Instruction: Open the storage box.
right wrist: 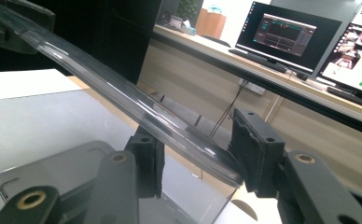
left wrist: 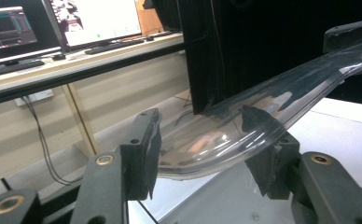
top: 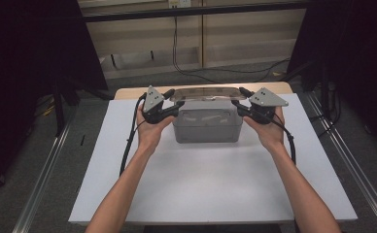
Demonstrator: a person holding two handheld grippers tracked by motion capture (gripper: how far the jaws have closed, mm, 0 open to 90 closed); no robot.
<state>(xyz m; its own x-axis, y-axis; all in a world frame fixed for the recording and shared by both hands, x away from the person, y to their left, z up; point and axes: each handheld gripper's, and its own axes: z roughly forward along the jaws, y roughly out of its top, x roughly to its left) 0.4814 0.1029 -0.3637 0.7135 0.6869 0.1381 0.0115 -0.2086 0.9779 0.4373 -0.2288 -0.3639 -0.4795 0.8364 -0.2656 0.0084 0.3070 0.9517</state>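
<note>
so both grippers, left [top: 171, 101] & right [top: 240, 99], clamp clear lid [top: 207, 93] ends over box [top: 207, 127]; no legible writing.

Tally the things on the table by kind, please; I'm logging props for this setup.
Clear lid: 1
Grey box: 1
Grippers, left and right: 2
Total: 4
</note>
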